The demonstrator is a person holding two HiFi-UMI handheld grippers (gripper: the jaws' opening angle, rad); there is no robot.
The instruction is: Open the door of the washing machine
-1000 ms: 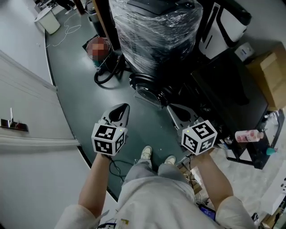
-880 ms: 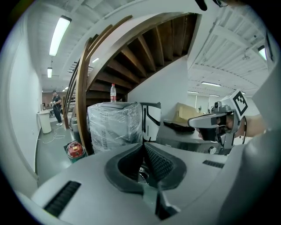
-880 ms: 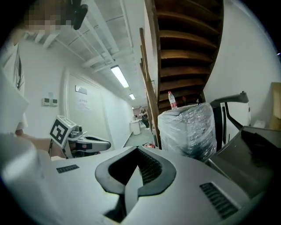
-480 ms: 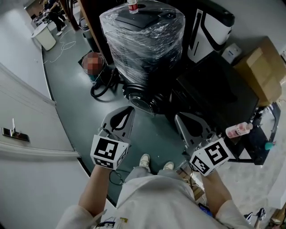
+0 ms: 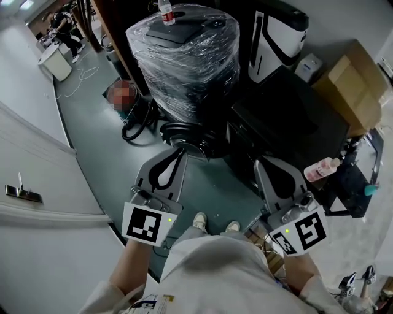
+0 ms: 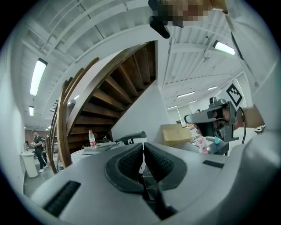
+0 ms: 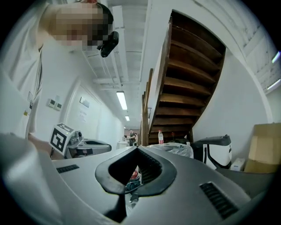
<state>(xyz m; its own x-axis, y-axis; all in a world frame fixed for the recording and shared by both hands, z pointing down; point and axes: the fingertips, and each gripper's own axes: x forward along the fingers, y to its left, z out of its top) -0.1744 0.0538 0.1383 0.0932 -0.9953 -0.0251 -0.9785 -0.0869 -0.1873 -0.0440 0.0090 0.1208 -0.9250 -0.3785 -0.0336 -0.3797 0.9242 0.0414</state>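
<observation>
A bulky machine wrapped in clear film (image 5: 184, 52) stands ahead of me, with a dark round door ring (image 5: 187, 136) low on its front. In the head view my left gripper (image 5: 179, 152) is held out level in front of the ring, apart from it. Its jaws are shut with nothing between them, as the left gripper view (image 6: 143, 146) also shows. My right gripper (image 5: 261, 163) is held level beside it, over a black cabinet's edge, and it is shut and empty too (image 7: 137, 150). Neither gripper touches the machine.
A water bottle (image 5: 164, 11) stands on the wrapped machine. To the right are a black cabinet (image 5: 288, 119), a white and black appliance (image 5: 276, 34), a cardboard box (image 5: 353, 92) and a small bottle (image 5: 319, 168). Black cables (image 5: 136, 126) lie on the floor. A white wall (image 5: 37, 245) is at left. A wooden staircase (image 6: 118, 88) rises behind.
Both grippers have risen and stretched forward toward the machine, and they now point more level. The head view has tilted up to show the top of the machine. The jaws stayed shut.
</observation>
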